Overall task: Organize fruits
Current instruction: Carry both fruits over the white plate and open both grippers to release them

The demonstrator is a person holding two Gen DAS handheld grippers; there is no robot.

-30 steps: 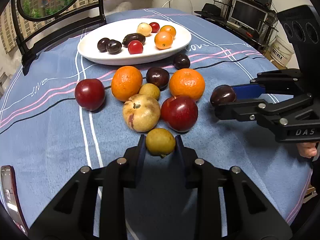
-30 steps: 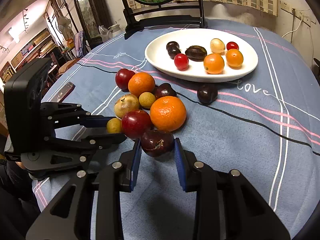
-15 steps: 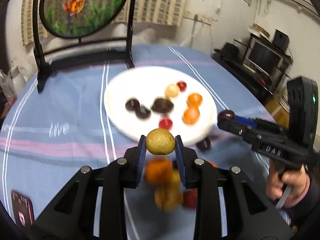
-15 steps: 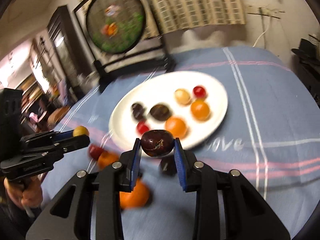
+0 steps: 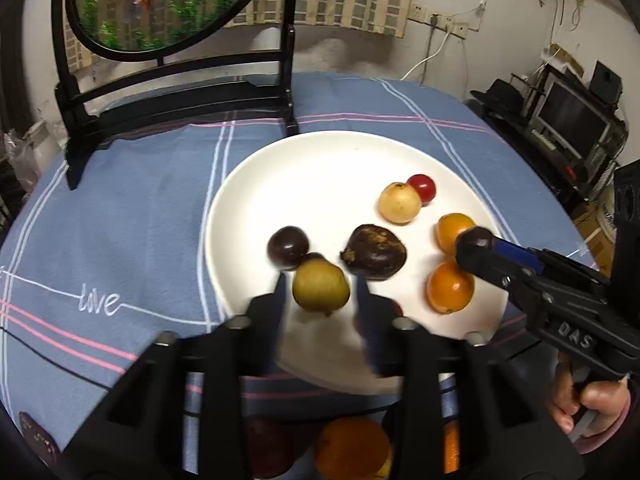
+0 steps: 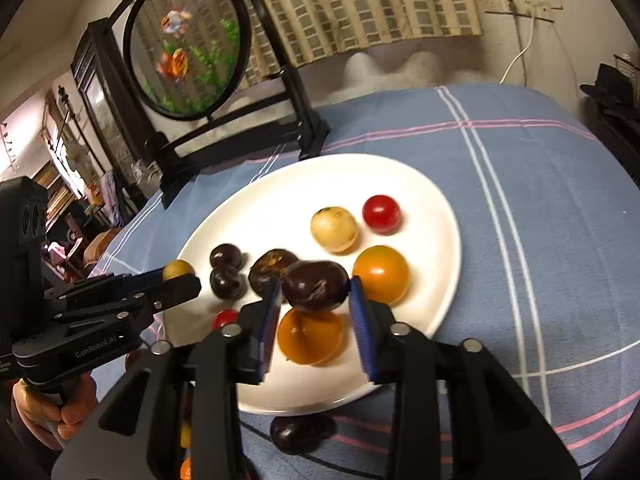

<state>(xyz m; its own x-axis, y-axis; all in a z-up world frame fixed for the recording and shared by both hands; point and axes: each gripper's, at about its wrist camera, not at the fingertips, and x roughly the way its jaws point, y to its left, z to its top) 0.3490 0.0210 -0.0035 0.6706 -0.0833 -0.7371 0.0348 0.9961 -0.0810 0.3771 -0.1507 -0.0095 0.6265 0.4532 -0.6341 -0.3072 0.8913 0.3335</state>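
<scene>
A white plate (image 5: 320,168) (image 6: 280,200) lies on the blue cloth and holds several small fruits: dark plums, two orange ones, a pale yellow one and a red cherry tomato. My left gripper (image 5: 319,280) hovers over the plate's near left part. Its jaws are opening, and a yellow-green fruit (image 5: 320,286) sits loose between them with gaps on both sides. My right gripper (image 6: 315,292) is above the plate's near middle. Its jaws are also opening, and a dark purple fruit (image 6: 316,286) lies between the blue pads, just off them.
A round goldfish screen (image 5: 168,0) on a black stand rises behind the plate. More fruit lies on the cloth in front of the plate, among it an orange (image 5: 352,448) and a dark plum (image 6: 300,432). A phone (image 5: 36,440) rests at the near left edge.
Both grippers carried their fruits from the loose pile forward over the plate. Their jaws, shut on the fruits before, have now parted from them.
</scene>
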